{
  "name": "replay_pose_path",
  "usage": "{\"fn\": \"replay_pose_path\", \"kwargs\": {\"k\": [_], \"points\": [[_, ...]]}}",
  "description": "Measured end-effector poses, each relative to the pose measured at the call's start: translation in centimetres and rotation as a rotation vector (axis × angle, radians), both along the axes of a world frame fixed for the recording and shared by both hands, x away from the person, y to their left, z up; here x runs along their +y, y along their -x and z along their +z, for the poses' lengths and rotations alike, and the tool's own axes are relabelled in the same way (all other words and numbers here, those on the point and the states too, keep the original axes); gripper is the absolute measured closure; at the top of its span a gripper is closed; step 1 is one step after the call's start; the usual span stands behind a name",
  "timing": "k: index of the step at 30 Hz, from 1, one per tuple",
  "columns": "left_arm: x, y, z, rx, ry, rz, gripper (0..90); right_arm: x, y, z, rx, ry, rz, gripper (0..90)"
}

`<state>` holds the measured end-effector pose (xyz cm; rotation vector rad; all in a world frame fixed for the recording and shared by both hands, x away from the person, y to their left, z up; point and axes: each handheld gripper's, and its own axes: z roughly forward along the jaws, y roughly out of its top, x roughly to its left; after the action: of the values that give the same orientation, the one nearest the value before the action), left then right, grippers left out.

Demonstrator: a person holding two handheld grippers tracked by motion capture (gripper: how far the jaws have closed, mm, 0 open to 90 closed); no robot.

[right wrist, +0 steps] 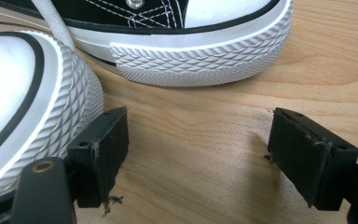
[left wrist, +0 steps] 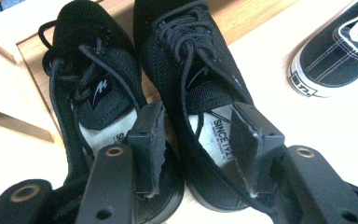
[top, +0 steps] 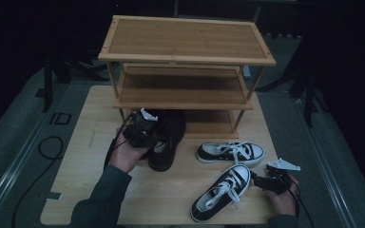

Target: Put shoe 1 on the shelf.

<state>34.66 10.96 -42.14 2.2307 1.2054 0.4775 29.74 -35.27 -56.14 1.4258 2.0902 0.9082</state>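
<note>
High view: bare tabletop (top: 90, 190) at near left, shoe rack (top: 185, 52) at far edge. Black shoes (top: 164, 137) side by side, toes on rack's lowest shelf. Left gripper (top: 140, 130) just above their heels, jaws parted, gripping nothing. Right gripper (top: 261, 180) agape beside black-and-white sneakers (top: 228, 171), near right.

**Clearances on the bench**

Bottom shelf (top: 209, 124) of bamboo rack (top: 185, 57): left half blocked by black shoes (top: 164, 137), right half open. Two black-and-white sneakers (top: 228, 153) crowd the bench (top: 76, 156) at right. Front-left bench bare. Upper shelves free.
</note>
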Motion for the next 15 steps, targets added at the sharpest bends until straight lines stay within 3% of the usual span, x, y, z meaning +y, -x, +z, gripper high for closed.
{"fn": "replay_pose_path", "kwargs": {"k": [7, 15], "points": [[0.8, 0.5, 0.0, 0.036, 0.047, -0.035, 60.6, 0.0, 0.0, 0.0, 0.0, 0.0, 0.0, 20.2], [1.4, 1.5, 0.0, 0.041, 0.048, -0.066, 66.3, 0.0, 0.0, 0.0, 0.0, 0.0, 0.0, 20.2]]}}
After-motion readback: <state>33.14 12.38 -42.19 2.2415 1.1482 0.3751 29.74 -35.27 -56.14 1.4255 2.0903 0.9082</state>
